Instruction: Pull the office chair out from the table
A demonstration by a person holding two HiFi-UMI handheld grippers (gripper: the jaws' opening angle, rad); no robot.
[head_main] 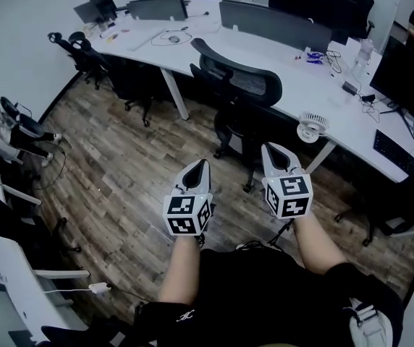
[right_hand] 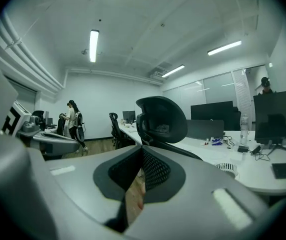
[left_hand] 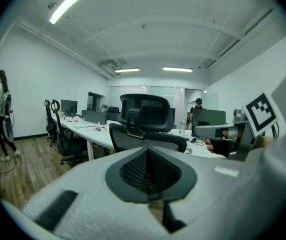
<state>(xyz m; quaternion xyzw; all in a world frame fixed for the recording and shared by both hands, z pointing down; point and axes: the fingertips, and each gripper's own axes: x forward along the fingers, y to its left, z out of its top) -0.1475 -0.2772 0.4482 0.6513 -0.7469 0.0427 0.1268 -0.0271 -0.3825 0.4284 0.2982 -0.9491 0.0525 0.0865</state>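
In the head view, the left gripper [head_main: 201, 165] and right gripper [head_main: 273, 150] point side by side at the black mesh-backed office chair [head_main: 239, 85]. The chair stands pushed in against the long white curved table [head_main: 279, 71] with its back towards the person, and neither gripper touches it. A pull on one side only would probably swivel the chair on its casters. That could knock it into the small white round fan [head_main: 312, 126] at the table's edge.

The left gripper view shows that gripper's jaws pressed together with nothing between them. The chair's headrest and backrest rise just beyond. Shut like this they cannot take the backrest, so a push forward would only shove the chair further in.

The right gripper view shows its jaws closed and empty too, with the chair's headrest above them. The floor is grey-brown wood planking [head_main: 120, 157], smooth enough for easy rolling. Other dark chairs, monitors and cables line the white-walled office, and a person [right_hand: 74, 121] stands well off.
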